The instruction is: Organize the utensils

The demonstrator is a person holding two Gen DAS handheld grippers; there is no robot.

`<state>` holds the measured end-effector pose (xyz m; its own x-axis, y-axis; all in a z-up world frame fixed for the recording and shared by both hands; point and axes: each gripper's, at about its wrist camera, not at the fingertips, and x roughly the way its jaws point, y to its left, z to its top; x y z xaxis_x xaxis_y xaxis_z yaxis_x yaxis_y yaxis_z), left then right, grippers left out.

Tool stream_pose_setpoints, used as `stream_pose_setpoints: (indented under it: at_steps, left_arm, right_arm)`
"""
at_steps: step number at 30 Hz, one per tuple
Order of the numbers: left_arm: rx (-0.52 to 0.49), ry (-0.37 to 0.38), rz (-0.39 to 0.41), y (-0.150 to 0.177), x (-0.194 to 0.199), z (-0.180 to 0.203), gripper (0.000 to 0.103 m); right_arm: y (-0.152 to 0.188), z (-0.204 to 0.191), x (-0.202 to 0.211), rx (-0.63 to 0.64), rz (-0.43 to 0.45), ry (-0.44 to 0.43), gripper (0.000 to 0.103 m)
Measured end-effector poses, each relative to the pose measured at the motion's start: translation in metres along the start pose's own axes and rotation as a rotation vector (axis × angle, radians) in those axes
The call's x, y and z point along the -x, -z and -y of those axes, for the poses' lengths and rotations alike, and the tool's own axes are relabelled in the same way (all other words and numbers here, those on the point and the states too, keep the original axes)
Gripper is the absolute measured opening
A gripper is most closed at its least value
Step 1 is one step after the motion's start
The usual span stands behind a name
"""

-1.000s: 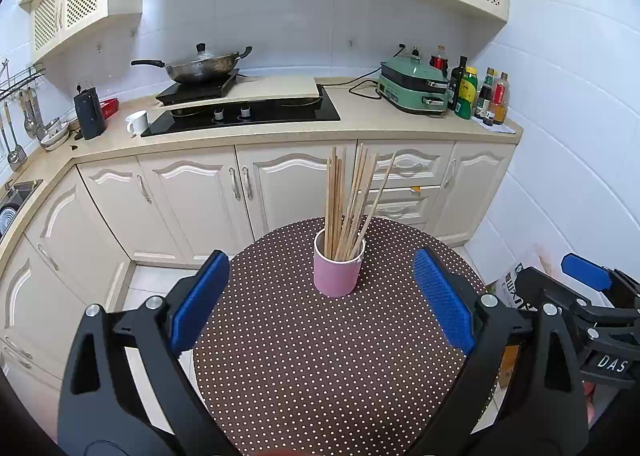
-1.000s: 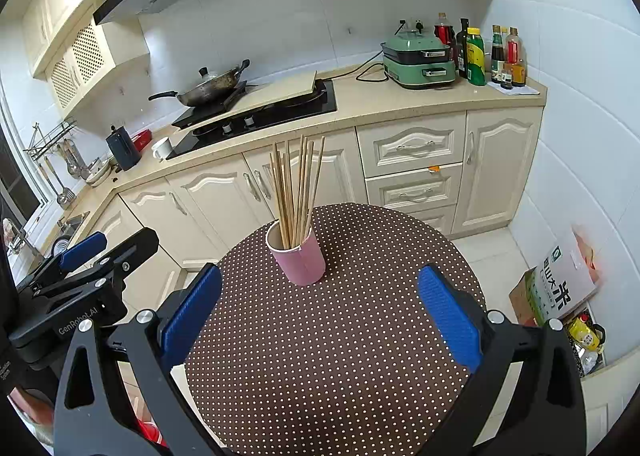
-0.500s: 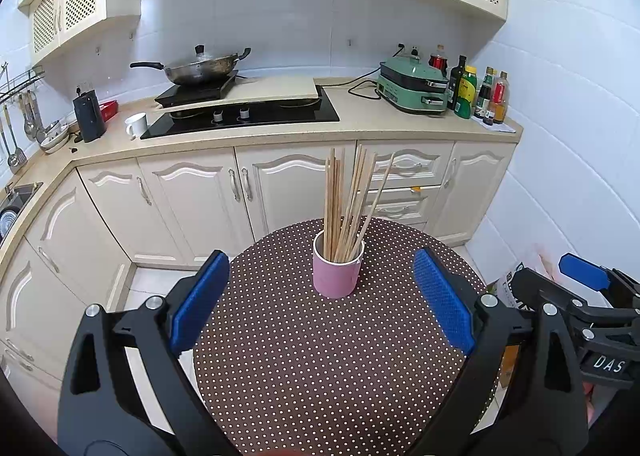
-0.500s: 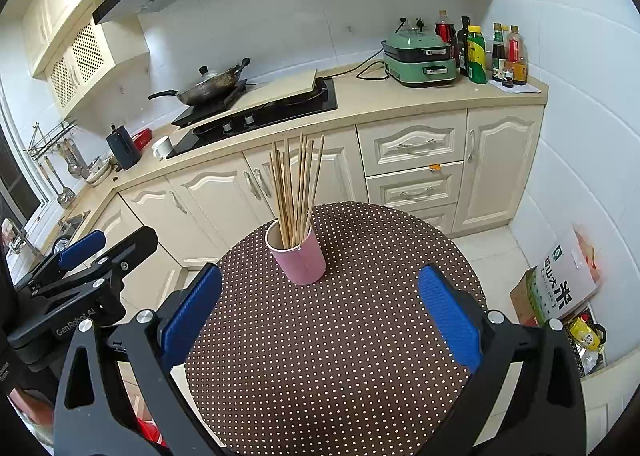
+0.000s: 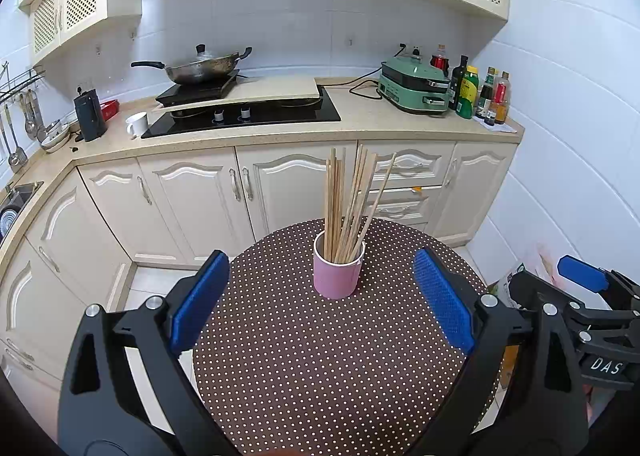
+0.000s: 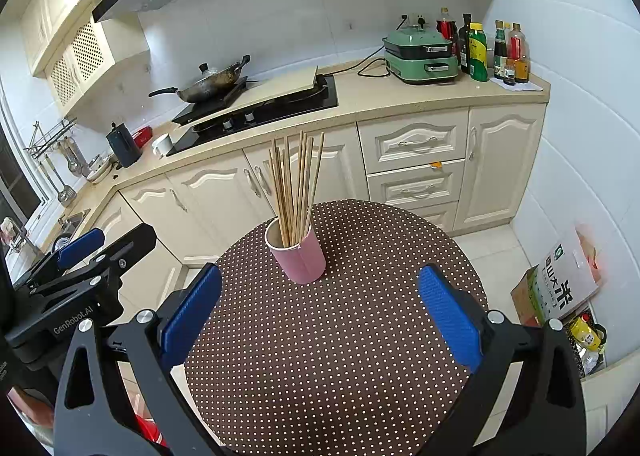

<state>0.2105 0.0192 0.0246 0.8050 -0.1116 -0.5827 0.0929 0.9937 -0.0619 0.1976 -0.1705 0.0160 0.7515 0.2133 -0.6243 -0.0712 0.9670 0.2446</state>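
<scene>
The chopsticks (image 5: pixel 352 200) are stood upright in the pink cup (image 5: pixel 339 274) on the dotted table (image 5: pixel 320 368), apparently for tidy storage; the left gripper (image 5: pixel 320 310) and right gripper (image 6: pixel 320 312) are held spread wide and empty.

Round tabletop (image 5: pixel 320 376), brown cloth with white dots. One pink cup (image 5: pixel 338 274) stands upright on it toward the far edge, holding a bundle of wooden chopsticks (image 5: pixel 348 200). Nothing else rests there.

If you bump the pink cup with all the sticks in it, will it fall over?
Probably, yes. The pink cup is narrow, and the chopsticks rise far above its rim, so it looks top-heavy. They lean loosely, so they would likely rattle and shift. The dotted tablecloth may give some grip.
</scene>
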Motion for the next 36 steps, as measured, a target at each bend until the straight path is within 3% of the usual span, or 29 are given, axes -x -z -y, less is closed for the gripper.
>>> stream_pose_setpoints:
  at_steps: [36]
  left_arm:
    - [0.024,-0.008,-0.022,-0.0058,-0.0081,-0.0011,0.092]
  right_arm:
    - [-0.0019,0.0072,-0.0063,-0.009,-0.031,-0.011,0.095]
